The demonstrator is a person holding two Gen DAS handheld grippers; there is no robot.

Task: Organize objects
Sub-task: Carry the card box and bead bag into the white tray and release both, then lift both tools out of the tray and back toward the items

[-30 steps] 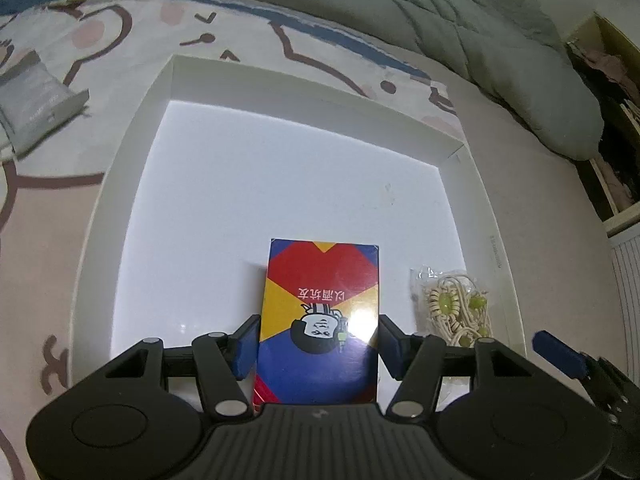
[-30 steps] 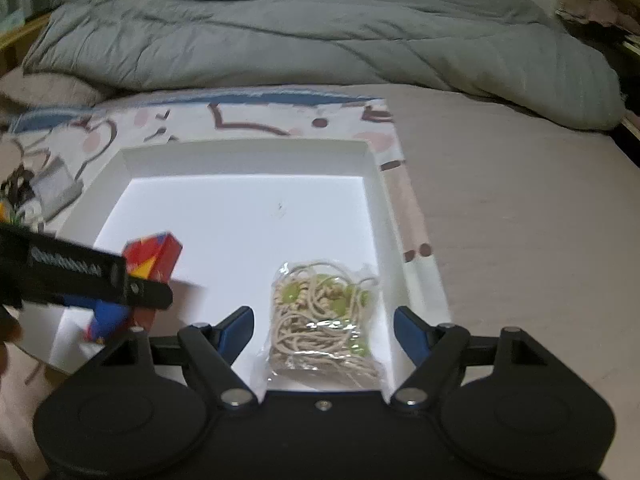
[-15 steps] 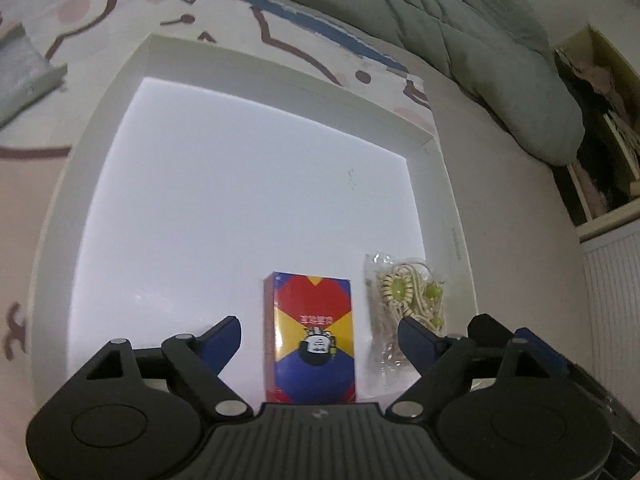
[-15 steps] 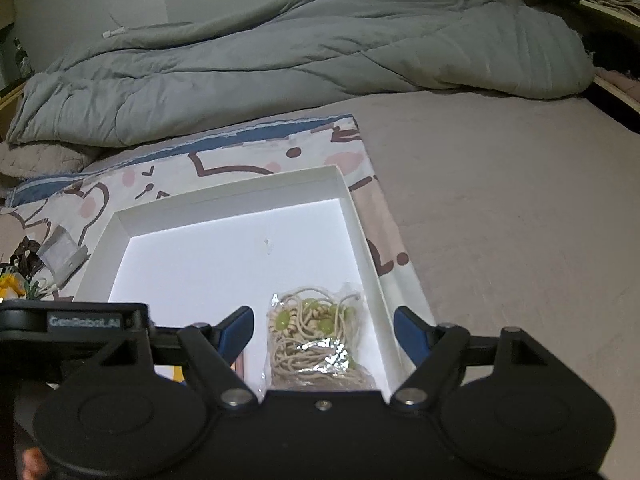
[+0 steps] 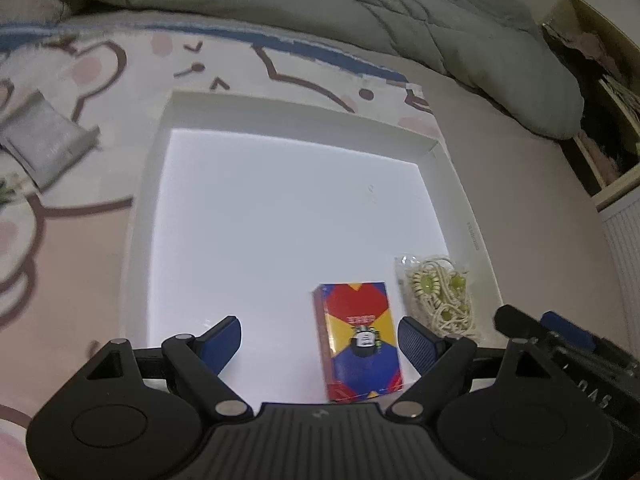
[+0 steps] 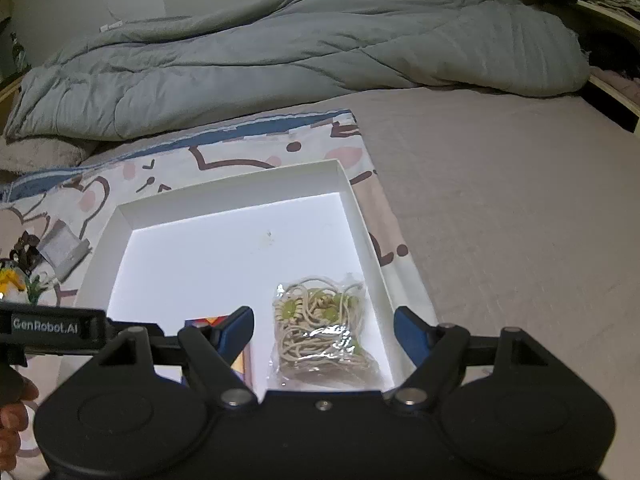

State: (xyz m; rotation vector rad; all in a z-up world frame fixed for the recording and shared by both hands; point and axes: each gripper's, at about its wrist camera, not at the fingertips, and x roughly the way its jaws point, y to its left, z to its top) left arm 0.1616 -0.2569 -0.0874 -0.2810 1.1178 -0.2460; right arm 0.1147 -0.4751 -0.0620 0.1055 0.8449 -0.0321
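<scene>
Left wrist view: left gripper (image 5: 320,344) jaws spread wide, nothing gripped. Card box (image 5: 357,340), red, yellow and blue, lies flat on the floor of the white tray (image 5: 304,108) at the near edge, right of centre. It sits between the blue pads but nearer the right one, clear of both. Clear bag of cord (image 5: 438,300) with green beads lies just right of the card box, in the tray's near right corner. Tray rests on a cartoon-print sheet (image 5: 120,68). Grey pouch (image 5: 44,144) on the sheet, left of the tray, well apart from it. Grey duvet (image 5: 360,12) bunched along the far side. Part of the right gripper (image 5: 560,344) shows at the right edge.

Right wrist view: right gripper (image 6: 324,332) jaws also wide apart, empty. The bag of cord (image 6: 320,324) lies on the tray (image 6: 236,188) floor between its fingers, untouched. A corner of the card box (image 6: 212,322) shows behind the left finger. At the left edge, a small yellow and green item (image 6: 12,284), possibly a toy; too blurred to identify.
</scene>
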